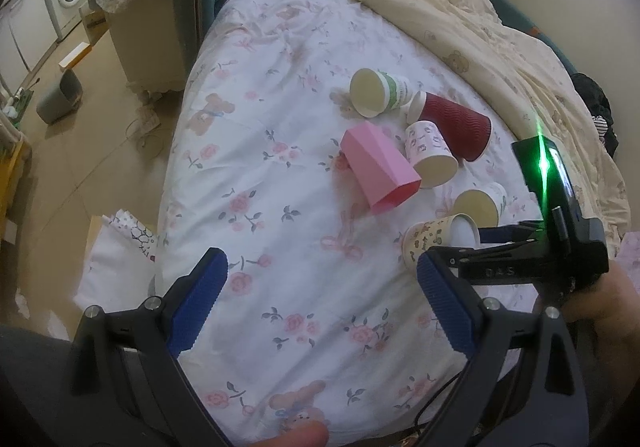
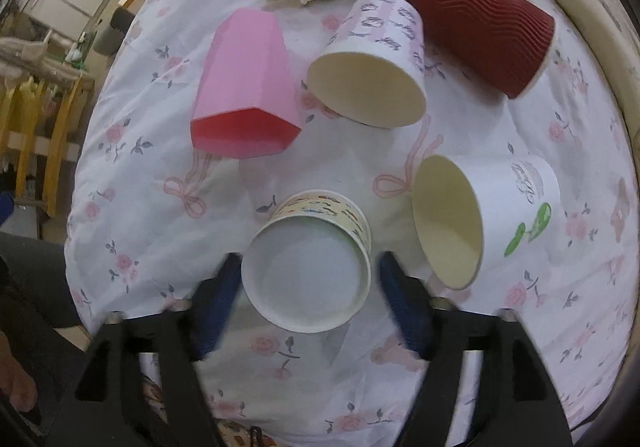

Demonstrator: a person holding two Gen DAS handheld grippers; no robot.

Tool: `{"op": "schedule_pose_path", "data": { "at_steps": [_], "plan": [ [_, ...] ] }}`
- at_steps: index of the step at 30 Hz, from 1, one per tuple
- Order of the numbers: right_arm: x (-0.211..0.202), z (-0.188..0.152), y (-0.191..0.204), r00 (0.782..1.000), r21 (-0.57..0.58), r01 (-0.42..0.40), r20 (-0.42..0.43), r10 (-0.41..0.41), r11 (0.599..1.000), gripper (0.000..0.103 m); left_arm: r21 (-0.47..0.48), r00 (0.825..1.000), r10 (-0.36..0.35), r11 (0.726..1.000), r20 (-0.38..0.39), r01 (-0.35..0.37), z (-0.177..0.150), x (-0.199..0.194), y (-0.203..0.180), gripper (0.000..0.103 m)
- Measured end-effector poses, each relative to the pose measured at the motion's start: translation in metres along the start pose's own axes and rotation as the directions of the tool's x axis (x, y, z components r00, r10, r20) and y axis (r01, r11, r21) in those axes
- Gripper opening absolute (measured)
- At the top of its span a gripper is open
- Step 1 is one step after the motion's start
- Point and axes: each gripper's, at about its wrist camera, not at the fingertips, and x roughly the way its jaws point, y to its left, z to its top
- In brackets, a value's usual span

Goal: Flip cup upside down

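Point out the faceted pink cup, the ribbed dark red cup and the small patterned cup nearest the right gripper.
Faceted pink cup (image 2: 246,67): right wrist view, its side wall.
Ribbed dark red cup (image 2: 476,21): right wrist view, its corrugated side.
Small patterned paper cup (image 2: 306,279): right wrist view, its white recessed base.

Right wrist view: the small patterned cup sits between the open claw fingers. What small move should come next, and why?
Probably close the right claw on the small patterned cup. Its fingers sit apart on either side of the cup without touching it, and its flat bottom faces the camera. The left claw hangs open over bare bedsheet, so the grasp looks like the right one's job.
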Motion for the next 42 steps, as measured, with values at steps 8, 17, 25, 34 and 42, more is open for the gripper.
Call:
{"op": "schedule_pose_path", "data": {
  "at_steps": [8,17,25,34,42],
  "plan": [
    [-0.062,-0.044,-0.010,0.968,0.062,-0.111,0.234,0.093,0.992,0.102,0.010,0.999,0.012,1.000,0.038,-0.013,-0.007,-0.007,-0.002,0.094],
    [-0.109,-0.131,-0.015,0.874,0.163,-0.089,0.487,-0.002,0.983,0.103,0.090,0.993,0.021,0.995,0.112,-0.031,-0.034,-0.019,-0.030,0.094],
    [-0.095,-0.161,-0.011,0.827,0.243,0.015,0.542,-0.149,0.970,0.103,0.158,0.982,0.021,0.986,0.187,-0.051,-0.056,-0.024,-0.056,0.094],
    [-0.091,-0.162,-0.017,0.822,0.275,0.004,0.547,-0.160,0.961,0.103,0.177,0.973,0.057,0.979,0.223,-0.098,-0.058,-0.021,-0.063,0.097],
    [-0.092,-0.164,-0.015,0.816,0.268,0.016,0.553,-0.167,0.963,0.103,0.162,0.973,0.054,0.982,0.226,-0.093,-0.057,-0.020,-0.061,0.103]
  ]
}}
